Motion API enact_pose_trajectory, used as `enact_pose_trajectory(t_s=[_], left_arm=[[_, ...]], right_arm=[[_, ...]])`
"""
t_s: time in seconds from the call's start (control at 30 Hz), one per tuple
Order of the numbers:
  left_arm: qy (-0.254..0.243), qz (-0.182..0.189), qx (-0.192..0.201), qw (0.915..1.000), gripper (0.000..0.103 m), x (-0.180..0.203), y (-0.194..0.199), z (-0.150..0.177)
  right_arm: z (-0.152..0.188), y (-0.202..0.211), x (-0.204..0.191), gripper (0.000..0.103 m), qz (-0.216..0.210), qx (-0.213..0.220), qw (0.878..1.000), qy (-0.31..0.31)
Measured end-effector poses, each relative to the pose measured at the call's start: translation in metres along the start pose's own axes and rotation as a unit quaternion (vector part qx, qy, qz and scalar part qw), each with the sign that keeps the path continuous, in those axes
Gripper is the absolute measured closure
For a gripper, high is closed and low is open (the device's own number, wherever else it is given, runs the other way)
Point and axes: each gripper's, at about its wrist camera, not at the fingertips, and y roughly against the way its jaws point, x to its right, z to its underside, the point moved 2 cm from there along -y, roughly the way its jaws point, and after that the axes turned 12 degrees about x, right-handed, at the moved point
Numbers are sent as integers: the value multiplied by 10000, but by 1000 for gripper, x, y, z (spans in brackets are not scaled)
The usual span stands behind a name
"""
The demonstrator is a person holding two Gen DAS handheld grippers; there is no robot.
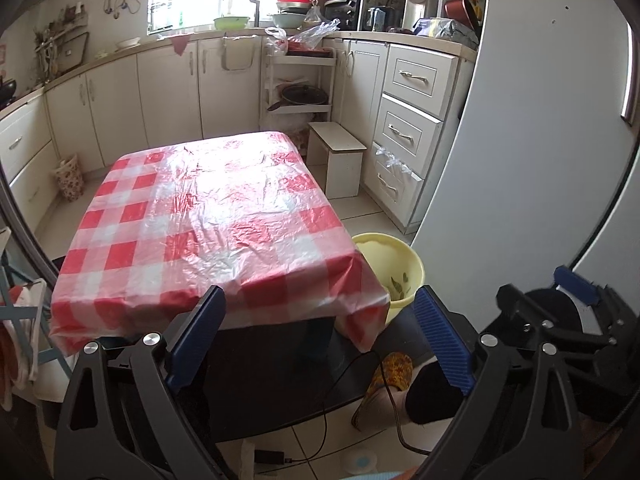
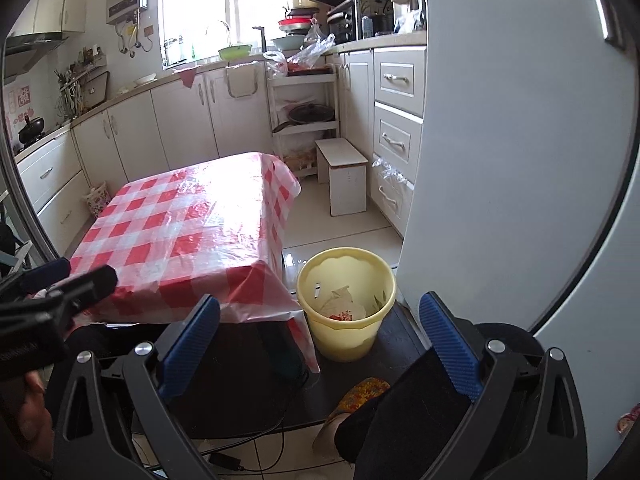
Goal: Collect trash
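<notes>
Where white cabinets (image 1: 168, 88) ring it, checkered table (image 1: 208, 216) sits bare.

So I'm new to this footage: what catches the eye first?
The red-and-white checked tablecloth dominates, covering the table mid-kitchen with nothing lying on it. Next, the yellow bin on the floor at the table's right corner, holding crumpled wrappers and some leaves. Both hand-held grippers, left and right, are open and empty.
</notes>
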Motion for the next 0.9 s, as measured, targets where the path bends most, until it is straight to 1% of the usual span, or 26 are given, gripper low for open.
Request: enact_pose_trajectory(t_s=[0.17, 0.33, 0.5, 0.9], left_arm=[[-16, 80, 149, 9999, 9, 0, 25, -1], [-73, 22, 230, 9997, 8, -3, 41, 2], [-85, -45, 169, 9998, 8, -8, 44, 7], [-124, -202, 152, 9996, 8, -12, 47, 10]], right_arm=[[-2, 27, -12, 7, 8, 108, 9999, 111], [-2, 43, -17, 7, 76, 168, 9998, 64], [-3, 41, -24, 7, 199, 164, 9996, 109], [-2, 41, -33, 7, 162, 150, 9996, 168]])
